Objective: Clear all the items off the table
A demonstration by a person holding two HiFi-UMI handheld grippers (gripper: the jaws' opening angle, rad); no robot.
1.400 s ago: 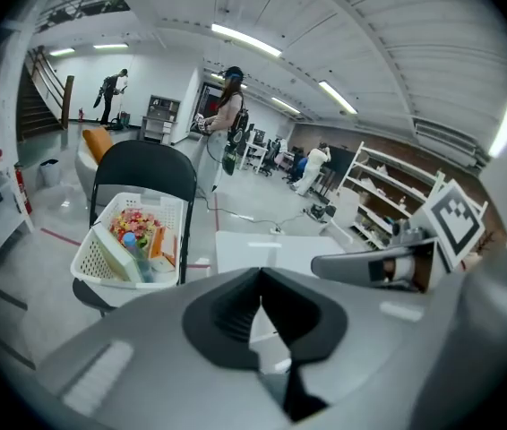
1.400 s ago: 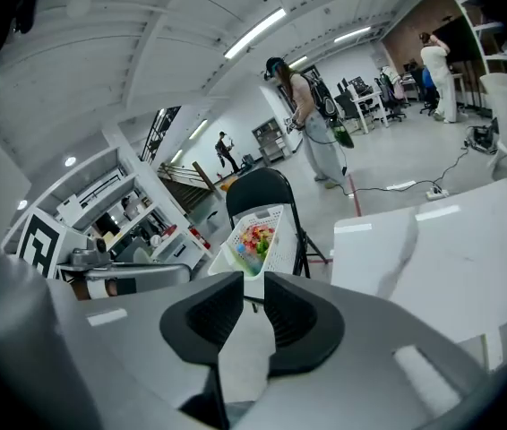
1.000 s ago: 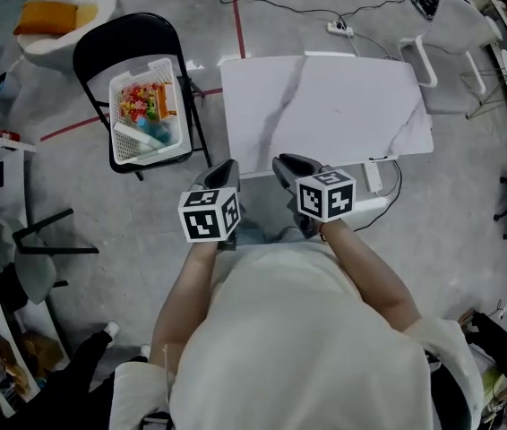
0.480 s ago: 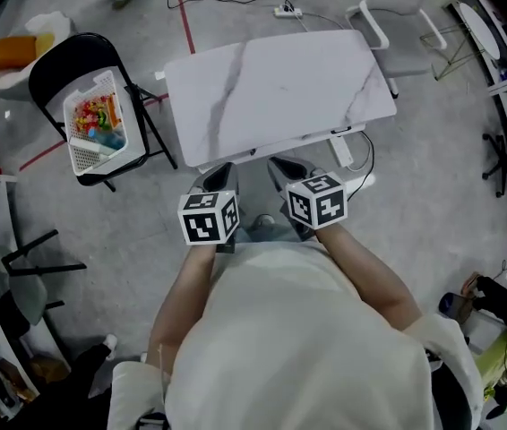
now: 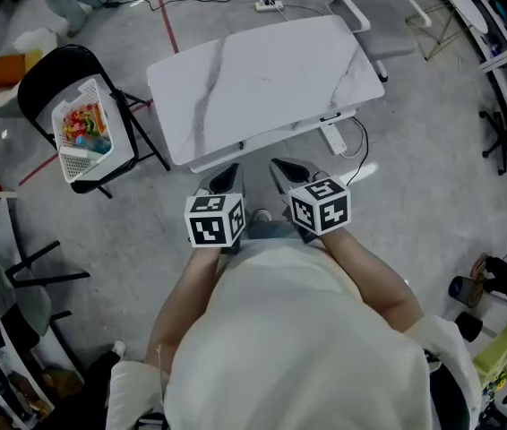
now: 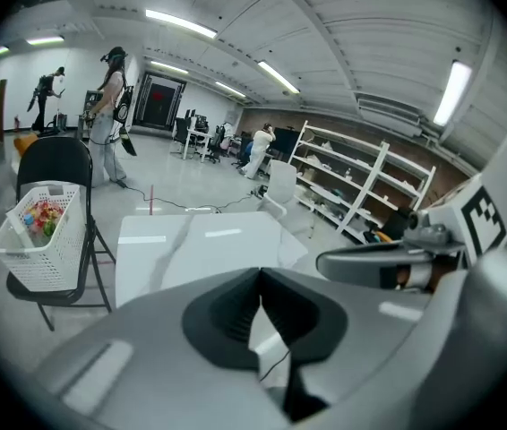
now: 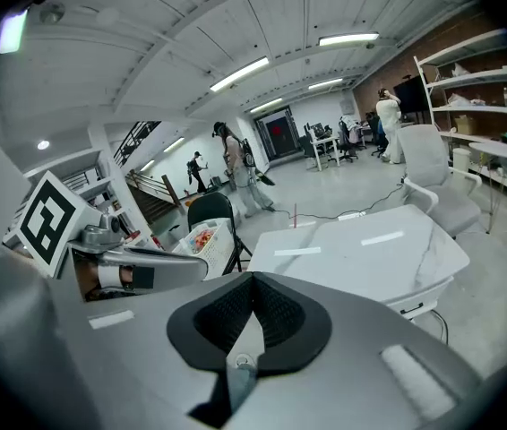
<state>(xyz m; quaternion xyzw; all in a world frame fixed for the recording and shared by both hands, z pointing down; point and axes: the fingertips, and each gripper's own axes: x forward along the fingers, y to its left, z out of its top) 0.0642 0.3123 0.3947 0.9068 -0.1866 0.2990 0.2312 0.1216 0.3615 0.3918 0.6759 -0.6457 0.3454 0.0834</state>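
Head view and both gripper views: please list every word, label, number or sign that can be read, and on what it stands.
No text can be read in any view.
White cubes on the left gripper and the right gripper: black square patterns only, no letters.
Colourful items in the white plastic basket: any print is too small to read.

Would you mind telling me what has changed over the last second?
The white marble-patterned table and the black folding chair holding the white basket of colourful items slid left and up in the head view and turned, so the camera probably moved. Nothing was grasped or released. The left gripper and right gripper remain near the person's body, shut and empty.
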